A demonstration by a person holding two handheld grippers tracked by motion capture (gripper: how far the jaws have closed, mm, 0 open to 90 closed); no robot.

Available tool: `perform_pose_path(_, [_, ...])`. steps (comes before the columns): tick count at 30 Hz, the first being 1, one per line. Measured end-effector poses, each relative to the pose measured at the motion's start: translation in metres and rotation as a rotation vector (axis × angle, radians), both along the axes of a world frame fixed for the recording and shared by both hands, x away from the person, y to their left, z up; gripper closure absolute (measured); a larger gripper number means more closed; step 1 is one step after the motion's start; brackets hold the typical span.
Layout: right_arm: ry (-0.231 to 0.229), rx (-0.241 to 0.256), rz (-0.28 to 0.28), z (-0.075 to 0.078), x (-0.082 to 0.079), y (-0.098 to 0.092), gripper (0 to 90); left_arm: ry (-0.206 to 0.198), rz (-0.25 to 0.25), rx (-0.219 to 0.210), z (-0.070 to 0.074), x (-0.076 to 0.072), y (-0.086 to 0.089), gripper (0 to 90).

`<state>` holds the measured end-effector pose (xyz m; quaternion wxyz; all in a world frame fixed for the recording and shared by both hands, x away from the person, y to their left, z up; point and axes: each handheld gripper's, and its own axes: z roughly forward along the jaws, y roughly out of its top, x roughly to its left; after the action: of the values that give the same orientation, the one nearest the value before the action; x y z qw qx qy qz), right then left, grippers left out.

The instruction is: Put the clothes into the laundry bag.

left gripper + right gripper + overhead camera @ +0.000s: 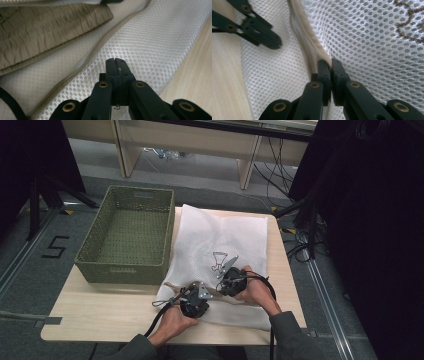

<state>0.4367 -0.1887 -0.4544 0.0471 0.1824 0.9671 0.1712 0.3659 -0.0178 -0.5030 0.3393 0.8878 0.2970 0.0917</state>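
On the pale wooden table [100,310], a white mesh laundry bag [235,237] with a beige zipper lies flat beside a green woven plastic basket [131,234], and both claws work at its near edge. The right gripper [331,65] has its jaws pinched together on the beige zipper seam [308,32], while the left gripper [116,65] is closed on a bit of the white mesh just beside that seam, a tan ribbed garment [47,32] showing inside the bag. This looks like the opening or closing of the zipper; the next move probably calls for the left claw to anchor the mesh while the right pulls steadily along the seam

Mesh bag [220,240] near edge hidden under hands, grippers.
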Motion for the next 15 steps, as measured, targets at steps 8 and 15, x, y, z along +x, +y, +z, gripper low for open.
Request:
perform_pose_path(8, [0.024,0.012,0.021,-0.003,-0.002,0.003,88.2,-0.015,0.002,0.001,-0.001,-0.001,0.000,89.4])
perform_pose_path(15, [0.001,-0.048,0.008,-0.016,0.003,0.007,88.3,-0.015,-0.014,0.012,0.000,-0.005,0.001,89.5])
